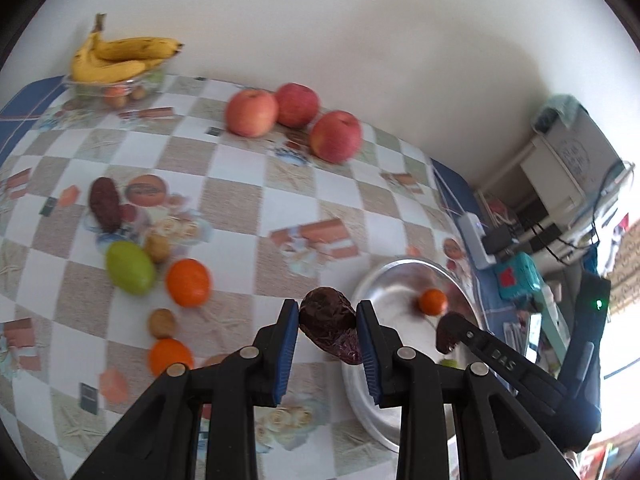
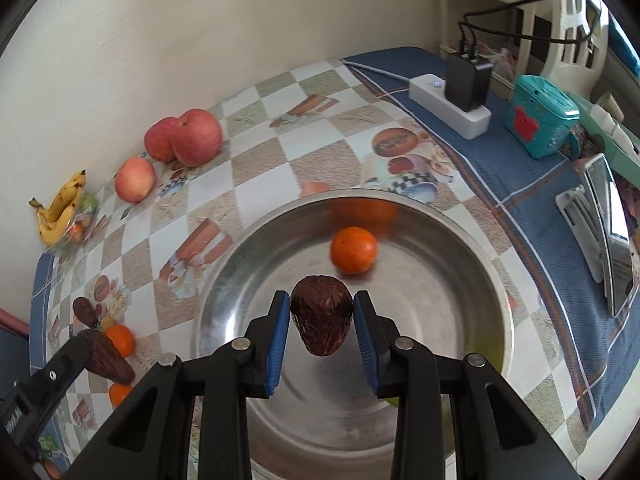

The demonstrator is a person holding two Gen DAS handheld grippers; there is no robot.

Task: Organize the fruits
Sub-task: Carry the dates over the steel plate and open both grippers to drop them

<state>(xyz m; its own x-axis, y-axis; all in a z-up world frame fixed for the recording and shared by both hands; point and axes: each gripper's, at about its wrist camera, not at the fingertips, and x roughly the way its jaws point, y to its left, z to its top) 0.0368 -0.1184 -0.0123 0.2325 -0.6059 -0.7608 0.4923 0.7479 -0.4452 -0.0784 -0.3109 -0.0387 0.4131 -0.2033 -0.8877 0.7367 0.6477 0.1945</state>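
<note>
My left gripper is shut on a wrinkled dark red date, held above the tablecloth just left of the steel bowl. My right gripper is shut on a second dark date, hanging over the bowl's middle. One orange lies in the bowl, and a bit of green fruit shows under my right fingers. On the cloth lie another date, a green fruit, two oranges and small brown fruits.
Three apples stand by the wall. Bananas rest on a clear dish at the far left. A power strip with a charger, a teal box and a phone on a stand sit right of the bowl.
</note>
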